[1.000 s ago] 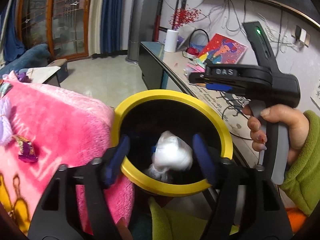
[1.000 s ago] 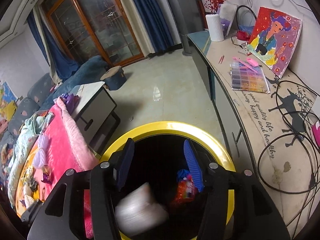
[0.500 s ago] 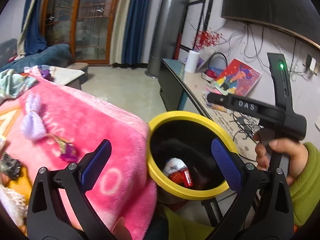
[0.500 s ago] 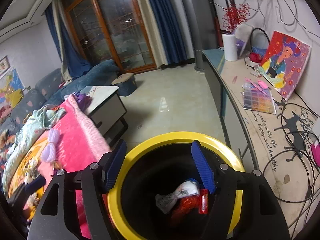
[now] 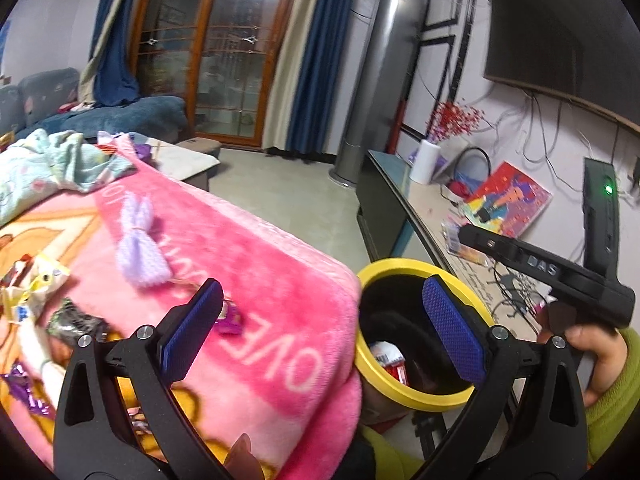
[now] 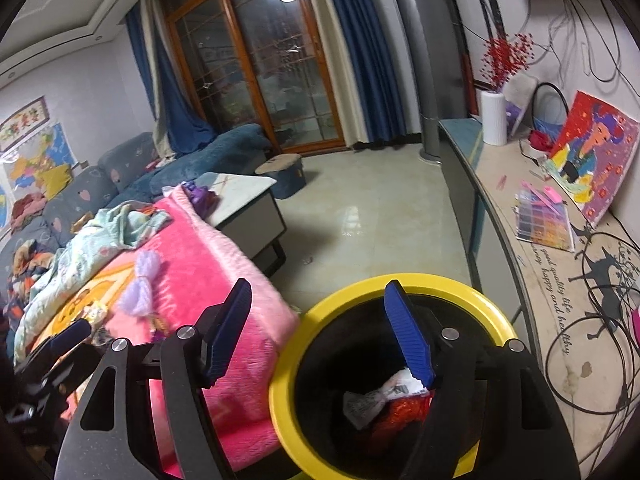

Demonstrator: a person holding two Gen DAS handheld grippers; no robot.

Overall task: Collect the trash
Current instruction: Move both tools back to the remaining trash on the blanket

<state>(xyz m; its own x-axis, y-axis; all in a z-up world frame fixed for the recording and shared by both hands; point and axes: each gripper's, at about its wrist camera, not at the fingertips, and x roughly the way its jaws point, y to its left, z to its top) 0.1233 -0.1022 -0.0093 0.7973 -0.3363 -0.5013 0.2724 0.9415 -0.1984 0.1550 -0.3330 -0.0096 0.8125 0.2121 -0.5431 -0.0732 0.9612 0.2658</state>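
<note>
One round black bin with a yellow rim [image 6: 288, 392] stands against the edge of a fluffy pink blanket [image 5: 256, 280]; inside it lie a crumpled white wrapper [image 6: 380, 396] and red foil trash [image 6: 400, 416]. On the blanket rest one lilac yarn bow [image 5: 140, 248], a small purple candy wrapper [image 5: 230, 316] and several more wrappers at the left edge. The left gripper [image 5: 320, 332] hangs over the blanket's corner, its jaws having just opened wide with nothing between them. The right gripper [image 6: 320, 332] is tilted down over the bin's rim, jaws having just parted, empty too; a hand [image 5: 592, 356] in a green sleeve holds its handle. Beyond the bin lies open tiled floor [image 6: 360, 216], bounded by a long surface [image 6: 540, 280] on the right.
</note>
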